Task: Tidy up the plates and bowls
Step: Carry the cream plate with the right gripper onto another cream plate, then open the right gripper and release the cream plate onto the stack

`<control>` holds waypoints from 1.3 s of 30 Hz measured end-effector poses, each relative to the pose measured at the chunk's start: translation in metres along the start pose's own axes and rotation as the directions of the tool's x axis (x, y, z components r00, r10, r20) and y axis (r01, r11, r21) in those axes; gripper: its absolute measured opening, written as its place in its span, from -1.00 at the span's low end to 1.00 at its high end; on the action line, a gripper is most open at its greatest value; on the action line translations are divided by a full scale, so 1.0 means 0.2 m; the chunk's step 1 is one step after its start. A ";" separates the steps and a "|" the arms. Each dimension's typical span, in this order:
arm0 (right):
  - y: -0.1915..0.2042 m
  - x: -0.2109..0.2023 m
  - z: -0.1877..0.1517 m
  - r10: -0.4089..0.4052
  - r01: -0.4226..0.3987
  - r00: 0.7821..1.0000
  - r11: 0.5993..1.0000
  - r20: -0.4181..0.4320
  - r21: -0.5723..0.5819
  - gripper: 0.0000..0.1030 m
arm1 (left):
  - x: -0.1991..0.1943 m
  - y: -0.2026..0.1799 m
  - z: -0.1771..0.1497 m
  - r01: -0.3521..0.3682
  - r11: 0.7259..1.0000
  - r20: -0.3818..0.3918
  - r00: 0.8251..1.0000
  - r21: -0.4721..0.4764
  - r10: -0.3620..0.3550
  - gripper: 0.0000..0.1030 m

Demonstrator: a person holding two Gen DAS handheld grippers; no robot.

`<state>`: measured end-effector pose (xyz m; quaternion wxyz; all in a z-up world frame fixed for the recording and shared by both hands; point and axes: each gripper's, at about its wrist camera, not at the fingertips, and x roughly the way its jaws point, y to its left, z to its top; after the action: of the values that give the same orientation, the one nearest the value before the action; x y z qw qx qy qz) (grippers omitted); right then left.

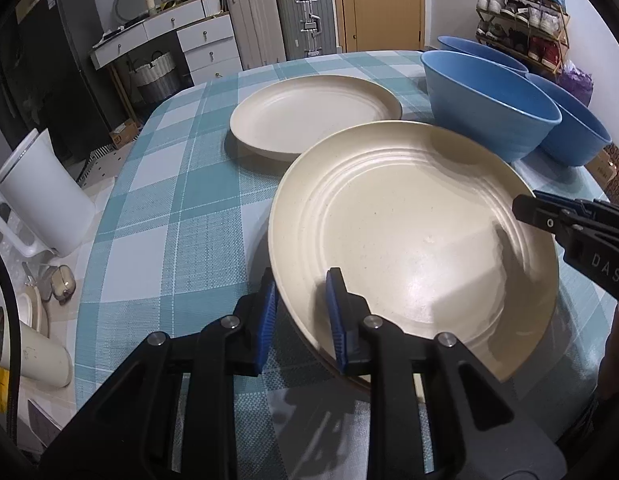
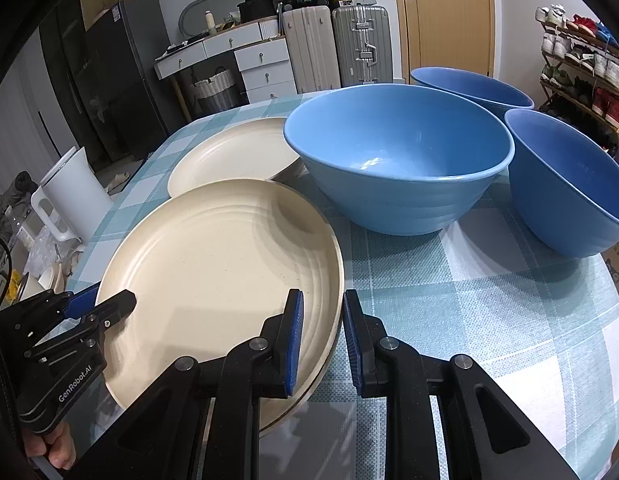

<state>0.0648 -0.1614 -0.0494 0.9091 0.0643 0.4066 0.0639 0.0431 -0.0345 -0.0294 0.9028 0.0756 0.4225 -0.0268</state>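
Observation:
A large cream plate [image 1: 409, 240] lies on the checked table near me; it also shows in the right wrist view [image 2: 213, 280]. My left gripper [image 1: 301, 316] straddles its left rim, jaws open with a gap around the rim. My right gripper [image 2: 321, 332] straddles its right rim, jaws also open. Each gripper shows in the other's view, the right one [image 1: 549, 220] and the left one [image 2: 101, 304]. A second cream plate [image 1: 313, 114] lies farther back. Three blue bowls stand at the right: the nearest [image 2: 397, 152], one behind [image 2: 469, 88], one at far right [image 2: 565, 180].
The table [image 1: 177, 216] has a teal checked cloth. A white kettle [image 1: 41, 192] and a cream flask [image 1: 33, 356] stand on a surface to the left. Suitcases [image 1: 277, 20], drawers and a shoe rack [image 1: 521, 20] are behind the table.

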 end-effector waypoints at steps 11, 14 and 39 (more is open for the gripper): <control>0.01 0.00 -0.01 -0.010 0.010 1.000 1.000 0.000 -0.008 -0.60 | 0.02 -0.04 -0.01 -0.038 0.998 -0.024 0.999 0.047 0.039 -0.57; 0.02 0.01 -0.01 -0.011 0.011 1.000 1.000 0.001 -0.010 -0.60 | 0.03 -0.04 -0.02 -0.047 0.997 -0.033 0.998 0.058 0.049 -0.56; -0.06 -0.08 0.01 0.041 -0.042 0.999 0.999 0.027 0.018 0.07 | -0.02 0.10 0.02 0.073 0.995 -0.007 0.997 -0.069 -0.074 0.13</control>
<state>0.0563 -0.1767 -0.0396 0.9122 0.0821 0.3939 0.0781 0.0452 -0.0158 -0.0213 0.9013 0.0293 0.4299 -0.0452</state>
